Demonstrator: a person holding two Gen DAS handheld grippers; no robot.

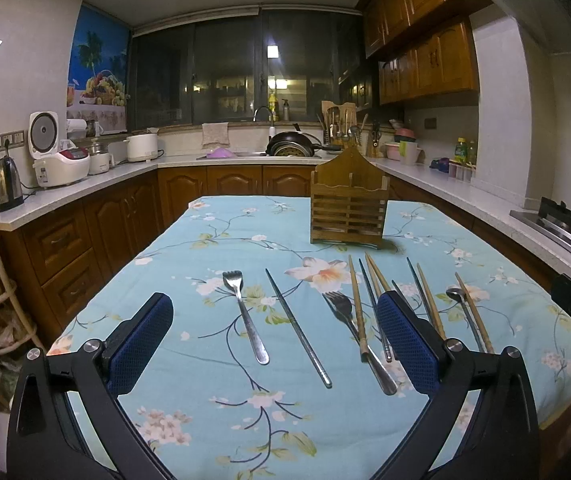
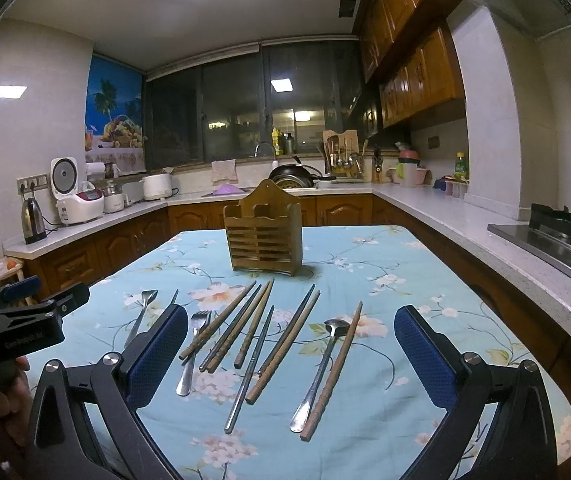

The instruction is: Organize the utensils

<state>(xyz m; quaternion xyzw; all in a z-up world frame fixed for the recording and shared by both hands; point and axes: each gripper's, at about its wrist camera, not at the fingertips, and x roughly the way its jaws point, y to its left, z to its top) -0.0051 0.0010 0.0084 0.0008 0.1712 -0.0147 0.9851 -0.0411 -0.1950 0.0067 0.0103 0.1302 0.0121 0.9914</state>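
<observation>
Both grippers hover low over a table spread with a light blue floral tablecloth. The left gripper has its blue-padded fingers spread wide and holds nothing; the right gripper is likewise spread wide and empty.

Just beyond the fingers, the utensils lie loose on the cloth in a rough row, handles toward the cameras. In the left view a fork and a metal chopstick lie apart from each other, with a second fork crossed by a wooden chopstick further right. In the right view a bundle of wooden and metal chopsticks overlaps in the middle, and a spoon lies just beside another wooden chopstick to the right.

Behind them, well apart from the row, a slatted wooden utensil holder stands upright near the table's far end. The cloth around it is bare.

Past the far edge, a kitchen counter wraps round the room, carrying a kettle, a rice cooker and a gas hob.
</observation>
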